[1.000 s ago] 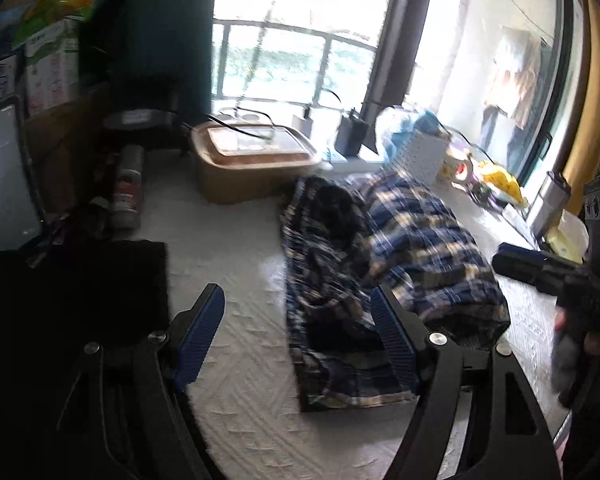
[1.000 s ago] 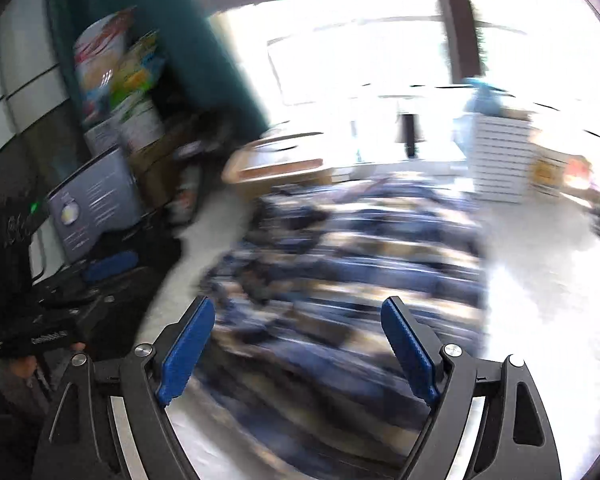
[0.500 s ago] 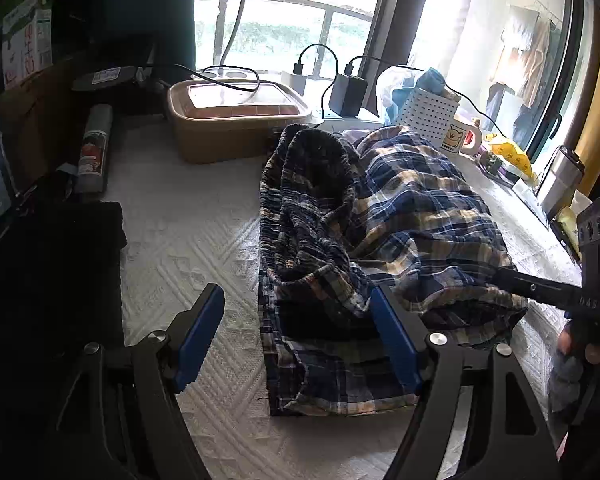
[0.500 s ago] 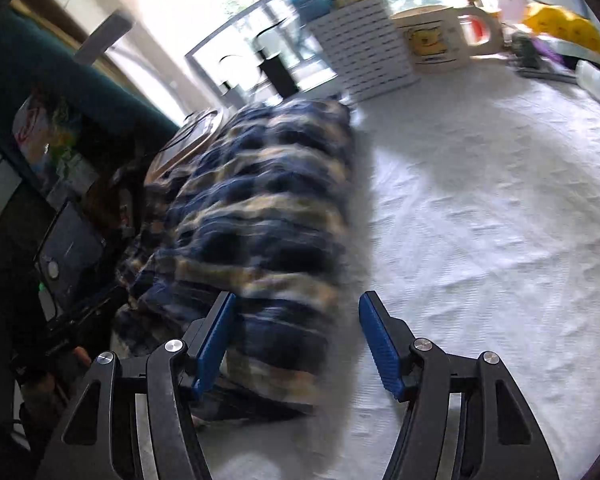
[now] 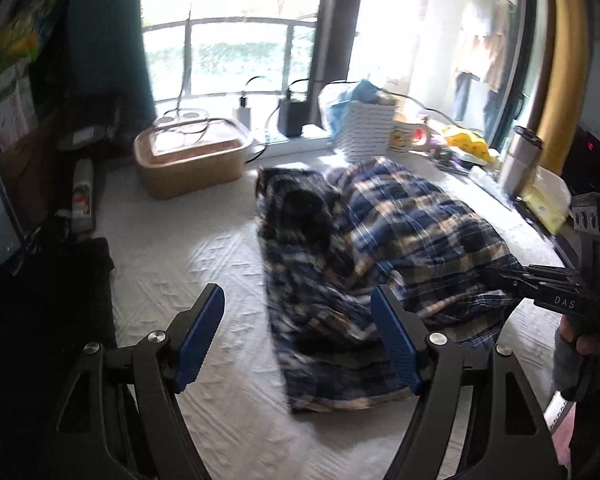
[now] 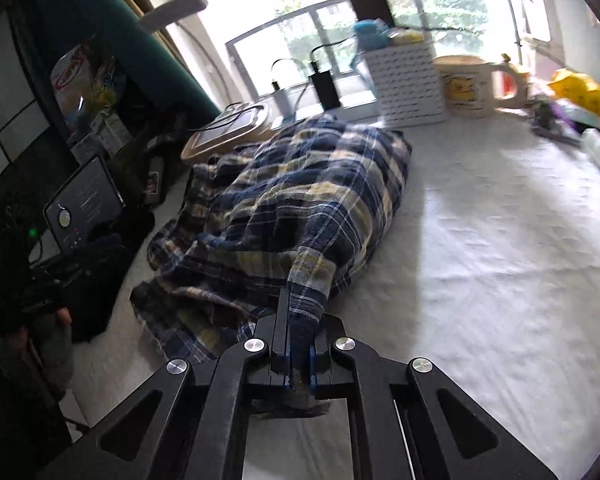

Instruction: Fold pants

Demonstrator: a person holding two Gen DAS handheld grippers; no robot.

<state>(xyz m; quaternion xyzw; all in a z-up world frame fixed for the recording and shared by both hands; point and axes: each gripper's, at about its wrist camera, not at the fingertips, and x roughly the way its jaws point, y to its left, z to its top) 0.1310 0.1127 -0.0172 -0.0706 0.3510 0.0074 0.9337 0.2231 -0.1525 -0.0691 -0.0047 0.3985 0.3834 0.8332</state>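
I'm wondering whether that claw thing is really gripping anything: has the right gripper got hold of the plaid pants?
Yes, the right gripper is shut on a pinched fold of the plaid pants.

A lived-in room of a home is shown. A tabletop (image 6: 500, 240) spread with a white textured cloth is set against a large window (image 5: 236, 56) with a balcony railing outside. Household things are crowded along the sill: a yellow cartoon mug (image 6: 466, 86), a lidded tan container (image 5: 192, 156), plugged-in chargers (image 5: 290, 118) and a steel tumbler (image 5: 518, 160). Laundry (image 5: 480, 64) is seen hanging outside.
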